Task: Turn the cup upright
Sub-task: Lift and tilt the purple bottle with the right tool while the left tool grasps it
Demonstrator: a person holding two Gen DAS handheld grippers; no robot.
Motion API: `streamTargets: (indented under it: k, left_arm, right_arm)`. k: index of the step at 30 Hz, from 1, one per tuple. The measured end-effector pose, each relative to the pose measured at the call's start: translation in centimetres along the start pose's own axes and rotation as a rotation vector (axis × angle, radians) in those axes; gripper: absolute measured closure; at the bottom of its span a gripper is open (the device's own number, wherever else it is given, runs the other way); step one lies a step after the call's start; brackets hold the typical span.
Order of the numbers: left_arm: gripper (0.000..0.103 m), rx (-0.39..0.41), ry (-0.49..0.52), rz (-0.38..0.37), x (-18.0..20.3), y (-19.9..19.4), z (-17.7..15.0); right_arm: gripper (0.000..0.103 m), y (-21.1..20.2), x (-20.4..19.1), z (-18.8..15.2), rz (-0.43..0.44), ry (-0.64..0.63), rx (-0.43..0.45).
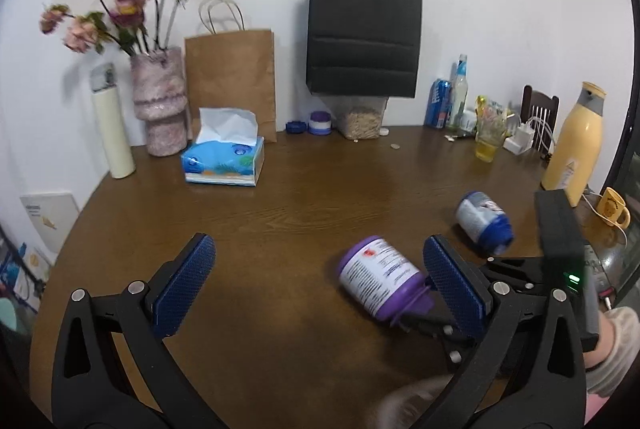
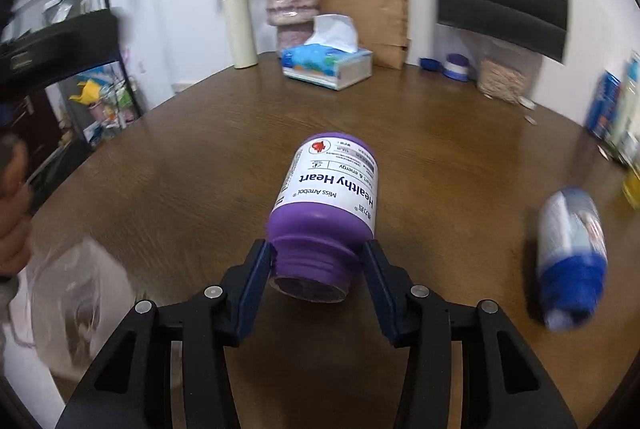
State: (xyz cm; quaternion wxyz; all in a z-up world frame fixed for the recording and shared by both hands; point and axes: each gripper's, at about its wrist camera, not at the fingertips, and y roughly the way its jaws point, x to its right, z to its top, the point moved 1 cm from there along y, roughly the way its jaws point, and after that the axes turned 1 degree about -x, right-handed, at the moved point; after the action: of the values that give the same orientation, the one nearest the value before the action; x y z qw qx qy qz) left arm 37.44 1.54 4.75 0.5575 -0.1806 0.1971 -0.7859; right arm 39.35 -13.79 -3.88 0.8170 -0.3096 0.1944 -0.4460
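Item: purple bottle (image 2: 330, 205), lying on its side mid-table (image 2: 200, 157), toward the near edge, mouth facing you. Your right gripper (image 2: 318, 257) clamps its neck, held low and level; pivot the base down without loosening. Your left gripper (image 1: 320, 281) hangs spread wide, empty, beside it. Blue bottle (image 2: 570, 261): also toppled.

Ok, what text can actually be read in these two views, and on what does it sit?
"Healthy Heart": label of the purple bottle, held at the neck by the right gripper.
"Miss Arrebol": same label, smaller, uncertain reading.
"& energy": same label, first word unclear.
Remaining fine print there: too small.
Blue bottle: blurred, unreadable.
Yellow flask, blue packet, booklet: too small.
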Motion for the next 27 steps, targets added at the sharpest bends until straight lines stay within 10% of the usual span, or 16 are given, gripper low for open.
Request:
streamTargets:
  k: [4,11,16,27]
  left_arm:
    - [0.004,-0.114,-0.047,-0.043,-2.7,6.0,0.6]
    - [0.049,-0.265,-0.242,-0.088,-7.3,12.0,-1.1]
    - [0.05,-0.249,-0.222,-0.129,-7.0,12.0,-1.5]
    - [0.042,-0.275,-0.183,0.017,-7.4,9.4,-2.2]
  right_arm:
    - [0.051,2.7,-0.9,2.6,0.063,-0.124,-0.022]
    - [0.051,5.7,-1.8,5.2,0.224,-0.226,-0.048]
    - [0.049,6.1,-1.4,5.3,0.253,-0.248,-0.042]
    - [0.044,6.7,0.9,5.5,0.024,-0.102,-0.037]
